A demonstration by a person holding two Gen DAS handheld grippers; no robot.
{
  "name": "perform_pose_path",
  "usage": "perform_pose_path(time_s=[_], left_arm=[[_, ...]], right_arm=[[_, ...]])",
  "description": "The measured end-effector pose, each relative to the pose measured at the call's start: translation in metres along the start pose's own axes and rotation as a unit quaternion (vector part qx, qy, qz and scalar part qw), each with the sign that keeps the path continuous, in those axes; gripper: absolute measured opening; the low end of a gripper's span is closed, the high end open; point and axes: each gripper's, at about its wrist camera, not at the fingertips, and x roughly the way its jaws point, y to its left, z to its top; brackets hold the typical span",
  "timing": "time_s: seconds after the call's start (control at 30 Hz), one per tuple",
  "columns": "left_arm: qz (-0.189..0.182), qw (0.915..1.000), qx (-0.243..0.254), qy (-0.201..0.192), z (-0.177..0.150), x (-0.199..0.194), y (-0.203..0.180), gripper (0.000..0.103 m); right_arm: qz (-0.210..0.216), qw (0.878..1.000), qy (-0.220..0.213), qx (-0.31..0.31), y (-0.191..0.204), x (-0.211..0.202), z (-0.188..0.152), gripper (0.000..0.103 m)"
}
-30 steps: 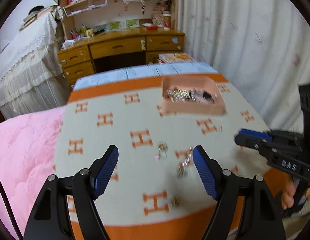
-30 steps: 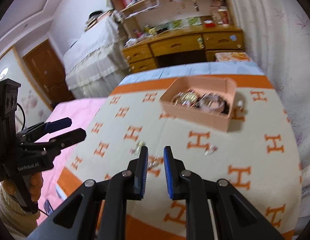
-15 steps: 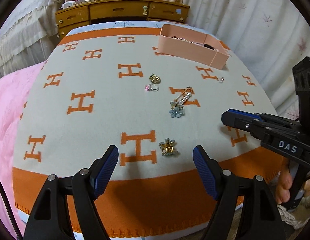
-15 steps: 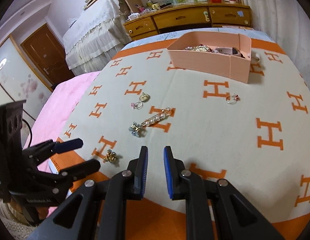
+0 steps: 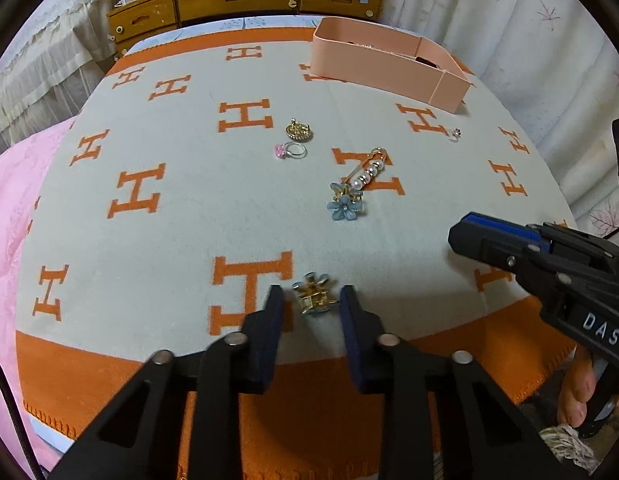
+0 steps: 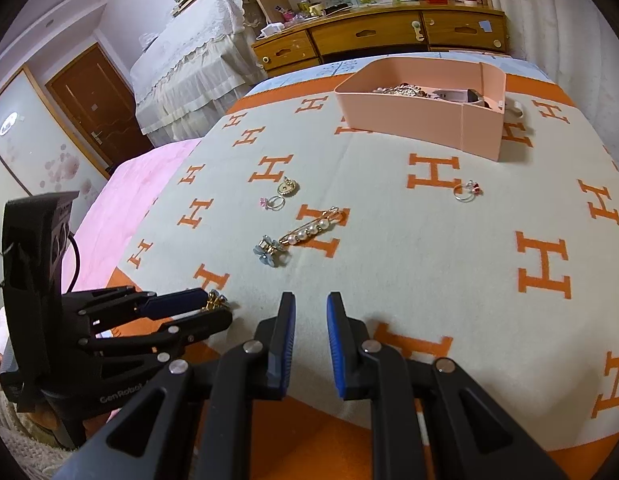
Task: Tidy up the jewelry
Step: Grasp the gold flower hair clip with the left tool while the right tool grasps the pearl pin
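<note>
Down low: left gripper parted around gold flower hair clip on orange-and-cream blanket near its front border, fingers flanking without touching. Right gripper nearly clenched, narrow gap, grasping nothing, hovering over blanket. Farther back: blue flower clip, pearl pin, pink-stone ring, pink box.

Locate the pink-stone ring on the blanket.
In the left wrist view, the pink-stone ring lies mid-blanket, just below the gold pendant and left of the pearl pin; nothing touches it.
</note>
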Motion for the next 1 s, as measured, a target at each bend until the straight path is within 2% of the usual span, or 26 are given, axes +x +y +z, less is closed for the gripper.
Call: perform_pose_path(time_s=[0.37, 0.67, 0.73, 0.8, 1.0], left_arm=[[0.012, 0.9985, -0.041, -0.035, -0.001, -0.012, 0.024, 0.022], [0.012, 0.9972, -0.048, -0.056, -0.007, -0.021, 0.044, 0.022], [0.011, 0.9969, -0.05, -0.06, -0.009, -0.023, 0.049, 0.022], [0.008, 0.9967, -0.052, -0.062, -0.011, -0.024, 0.054, 0.022], [-0.006, 0.996, -0.061, -0.066, -0.016, -0.023, 0.068, 0.022]], right_arm=[[0.005, 0.999, 0.024, -0.035, 0.015, 0.02, 0.007, 0.016], [-0.01, 0.998, 0.027, -0.056, 0.037, 0.042, 0.017, 0.017], [-0.015, 0.998, 0.031, -0.055, 0.042, 0.049, 0.018, 0.027], [-0.021, 0.998, 0.029, -0.054, 0.045, 0.051, 0.019, 0.031], [-0.051, 0.998, 0.018, -0.045, 0.051, 0.059, 0.026, 0.032]])
